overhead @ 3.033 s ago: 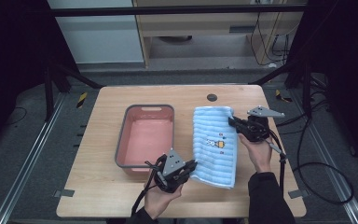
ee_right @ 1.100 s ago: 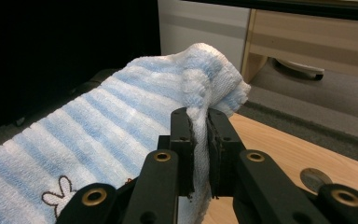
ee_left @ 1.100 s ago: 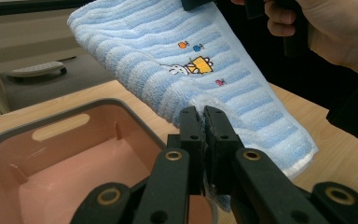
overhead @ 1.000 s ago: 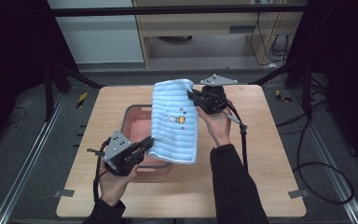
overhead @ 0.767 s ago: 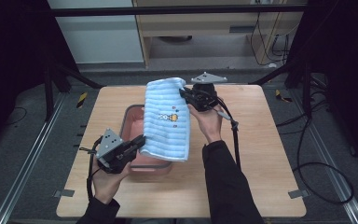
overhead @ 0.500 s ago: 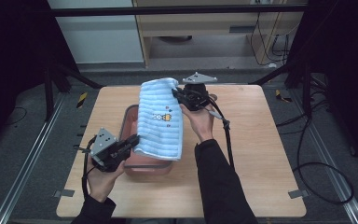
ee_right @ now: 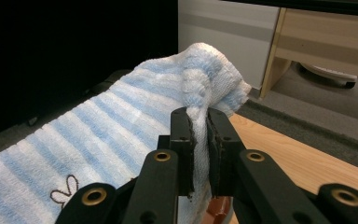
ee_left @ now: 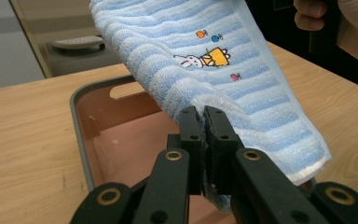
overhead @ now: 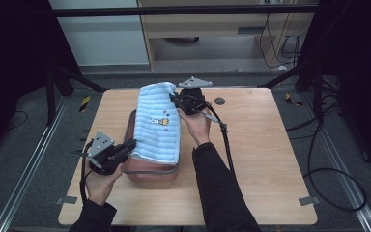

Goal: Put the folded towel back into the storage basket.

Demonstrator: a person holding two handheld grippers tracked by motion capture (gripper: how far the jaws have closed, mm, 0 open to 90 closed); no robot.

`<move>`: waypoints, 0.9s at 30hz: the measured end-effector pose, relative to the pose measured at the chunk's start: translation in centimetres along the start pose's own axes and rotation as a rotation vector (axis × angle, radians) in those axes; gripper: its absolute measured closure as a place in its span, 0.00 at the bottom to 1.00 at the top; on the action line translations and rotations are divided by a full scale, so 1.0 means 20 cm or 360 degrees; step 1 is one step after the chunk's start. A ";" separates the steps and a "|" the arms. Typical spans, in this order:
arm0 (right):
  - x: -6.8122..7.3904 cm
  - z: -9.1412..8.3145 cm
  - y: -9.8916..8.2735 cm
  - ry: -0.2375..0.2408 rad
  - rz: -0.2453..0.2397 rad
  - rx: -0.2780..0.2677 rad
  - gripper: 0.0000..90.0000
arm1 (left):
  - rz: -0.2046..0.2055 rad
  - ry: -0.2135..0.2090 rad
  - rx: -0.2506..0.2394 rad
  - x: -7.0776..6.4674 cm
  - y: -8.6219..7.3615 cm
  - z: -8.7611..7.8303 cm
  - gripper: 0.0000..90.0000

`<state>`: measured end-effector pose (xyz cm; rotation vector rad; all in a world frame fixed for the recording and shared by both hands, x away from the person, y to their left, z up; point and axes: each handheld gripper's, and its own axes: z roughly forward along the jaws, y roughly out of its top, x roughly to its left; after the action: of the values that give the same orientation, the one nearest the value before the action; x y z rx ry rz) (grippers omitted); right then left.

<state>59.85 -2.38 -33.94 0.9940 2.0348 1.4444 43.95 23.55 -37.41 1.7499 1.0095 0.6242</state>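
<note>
A blue-and-white striped towel (overhead: 158,125) with a small rabbit picture hangs stretched above the pink tub (overhead: 147,171). My left gripper (overhead: 129,145) is shut on the towel's near corner (ee_left: 204,122) at the tub's front left. My right gripper (overhead: 175,98) is shut on the far corner (ee_right: 200,112), held higher over the tub's back edge. The towel (ee_left: 223,70) slopes down from the right gripper to the left one and hides most of the tub's inside (ee_left: 130,140). Its free side hangs over the tub's right rim.
The wooden table (overhead: 270,159) has bare room right of the tub and a small dark round hole (overhead: 219,101) near its back edge. Black cables (overhead: 224,140) trail from both grippers. Dark frame posts and floor rails surround the table.
Both grippers have carried the towel leftward from the table's right half to above the tub, and it has sunk a little. Both stayed shut on its corners.
</note>
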 end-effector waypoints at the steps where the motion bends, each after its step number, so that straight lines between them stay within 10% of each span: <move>1: 0.01 0.01 0.00 0.0003 -0.0002 0.0001 0.92 | 0.0000 0.0004 0.0003 0.00 0.00 0.00 0.96; 27: 0.06 0.18 -0.18 0.0013 -0.0039 0.0158 0.92 | 0.0072 0.0068 0.0209 0.02 -0.13 0.07 0.96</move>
<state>60.58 0.15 -38.53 1.0004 2.1352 1.3485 44.37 23.63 -40.45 1.8856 1.0631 0.6387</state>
